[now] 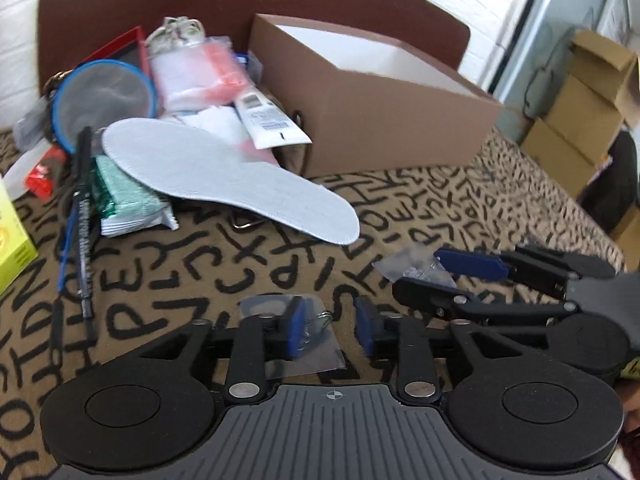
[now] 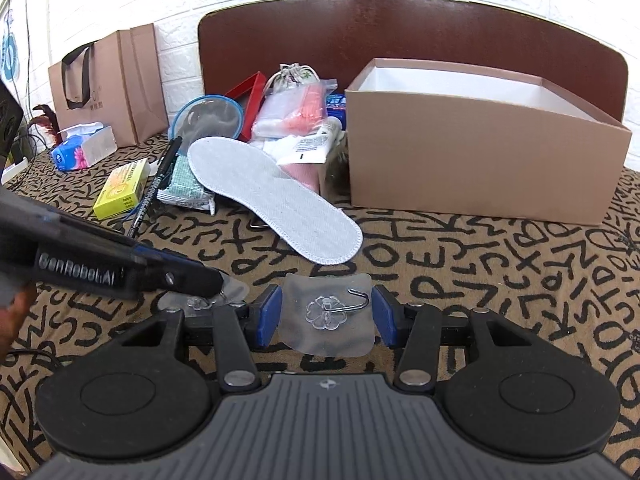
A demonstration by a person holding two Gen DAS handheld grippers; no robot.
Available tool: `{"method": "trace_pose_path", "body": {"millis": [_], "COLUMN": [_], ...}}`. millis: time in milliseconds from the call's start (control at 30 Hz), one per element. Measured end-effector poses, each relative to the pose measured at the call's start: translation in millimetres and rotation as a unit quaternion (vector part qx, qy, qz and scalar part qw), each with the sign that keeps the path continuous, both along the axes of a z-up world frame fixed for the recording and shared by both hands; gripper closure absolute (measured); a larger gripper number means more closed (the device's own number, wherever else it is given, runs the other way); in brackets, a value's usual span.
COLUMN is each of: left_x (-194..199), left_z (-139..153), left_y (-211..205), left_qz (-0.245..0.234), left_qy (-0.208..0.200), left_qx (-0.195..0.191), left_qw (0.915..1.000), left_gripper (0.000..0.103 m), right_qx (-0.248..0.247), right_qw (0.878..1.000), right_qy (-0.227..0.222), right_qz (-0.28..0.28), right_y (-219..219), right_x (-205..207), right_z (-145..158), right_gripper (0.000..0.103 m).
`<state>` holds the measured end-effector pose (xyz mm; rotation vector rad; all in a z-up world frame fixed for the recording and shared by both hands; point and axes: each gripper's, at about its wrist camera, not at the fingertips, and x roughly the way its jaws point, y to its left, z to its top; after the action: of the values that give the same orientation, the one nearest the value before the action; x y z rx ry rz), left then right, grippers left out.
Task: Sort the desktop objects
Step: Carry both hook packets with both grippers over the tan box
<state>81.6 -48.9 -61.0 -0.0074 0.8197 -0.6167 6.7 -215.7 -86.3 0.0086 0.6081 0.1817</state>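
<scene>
My left gripper [image 1: 331,326] stands open low over the letter-patterned cloth. A clear adhesive hook sheet [image 1: 260,306] lies under its left pad, with no grip on it. In the right wrist view that gripper [image 2: 216,280] reaches in from the left, its tip over the same sheet [image 2: 236,289]. My right gripper [image 2: 327,312] is open around a second clear sheet with a metal hook [image 2: 328,308]. This one lies flat on the cloth and its edges come close to both pads. The left wrist view shows that gripper [image 1: 418,270] and its sheet [image 1: 408,260] at the right.
An open brown box [image 2: 480,160] stands at the back right. A white insole [image 2: 272,196] lies in front of a pile of packets, a tube and a blue-rimmed mesh pouch [image 2: 208,116]. A yellow box [image 2: 120,190], a pen, a tissue pack and a paper bag [image 2: 108,80] are on the left.
</scene>
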Motion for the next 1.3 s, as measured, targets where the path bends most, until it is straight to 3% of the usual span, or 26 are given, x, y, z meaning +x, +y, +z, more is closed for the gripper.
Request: {"method": "trace_pose_path", "body": {"millis": [133,200,233,367,500,667,767,800,833,867,967,1033,1100,1167,1300], "left_x": [8,8,8,4,15,26,20,17,13,7,-8,-14,-19,-23,-27], "left_z": [-10,-12,-12,-9,0,19,25,24,22,19,7,-1,-2,1,3], "left_y": [-5,-5,-6,-5,11,27,27,25,24,22,14,10,5,2,-3], "left_qz": [0.005,-0.002,-0.014,-0.015,0.005,0.022,0.006,-0.009,-0.016,-0.012,-0.016,-0.021,-0.022,-0.02,-0.036], "left_qy": [-0.008,-0.011,-0.009,-0.007,0.024,0.032,0.019,0.022,0.027,0.026,0.017,0.021,0.014,-0.001,-0.019], "left_qx": [0.023,0.033,0.034,0.032,-0.021,-0.063,-0.055,-0.053,-0.049,-0.038,0.0,0.005,0.007,0.012,0.026], "left_qw": [0.9997,0.9994,0.9993,0.9993,0.9995,0.9972,0.9983,0.9983,0.9983,0.9989,0.9997,0.9995,0.9996,0.9997,0.9988], "left_gripper": [0.058,0.087,0.095,0.103,0.103,0.103,0.103,0.097,0.079,0.075,0.075,0.075,0.068,0.053,0.053], "right_qx": [0.008,0.007,0.007,0.009,0.005,0.003,0.004,0.004,0.004,0.004,0.005,0.006,0.005,0.004,0.006], "right_qw": [1.0,1.0,1.0,1.0,1.0,1.0,1.0,1.0,1.0,1.0,1.0,1.0,1.0,1.0,1.0], "right_qy": [0.007,0.008,0.009,0.009,0.006,-0.004,-0.007,-0.008,-0.007,-0.006,-0.004,-0.003,-0.002,-0.002,0.0], "right_qz": [-0.002,-0.001,-0.001,-0.007,-0.004,-0.003,-0.002,-0.001,-0.001,-0.001,-0.005,-0.007,-0.007,-0.006,-0.009], "right_y": [-1,-1,-2,-3,-1,-1,0,0,0,0,-1,-2,-2,-2,-4], "right_x": [1,1,1,3,3,2,1,1,0,0,0,-1,-1,-2,-3], "right_z": [-3,-4,-4,-4,-2,4,6,6,5,5,4,3,3,3,1], "right_gripper": [0.049,0.049,0.049,0.049,0.049,0.049,0.048,0.048,0.048,0.048,0.048,0.048,0.048,0.048,0.048]}}
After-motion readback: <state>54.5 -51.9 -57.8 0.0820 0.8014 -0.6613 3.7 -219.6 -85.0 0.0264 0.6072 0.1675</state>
